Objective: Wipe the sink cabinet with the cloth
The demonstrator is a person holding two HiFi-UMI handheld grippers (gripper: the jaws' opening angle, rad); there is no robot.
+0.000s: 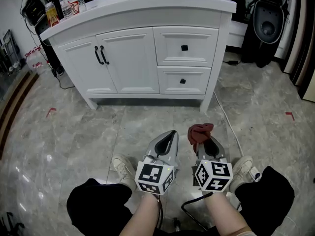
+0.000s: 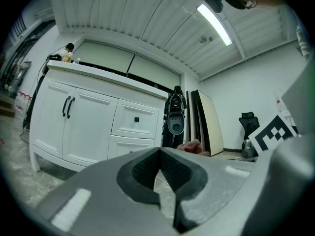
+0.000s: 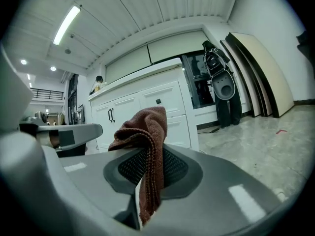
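We have the cloth [image 1: 200,131] pinched in the right gripper [image 1: 205,142], whose jaws are closed on a hanging fold. That leaves its rust-brown, nubby bunch flopping over the tips, free to wipe with. The left gripper [image 1: 169,137] is closed on nothing. The white sink cabinet [image 1: 147,58] stands well ahead of us.

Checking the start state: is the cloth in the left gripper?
No, the cloth is pinched in the right gripper; the left gripper is empty.
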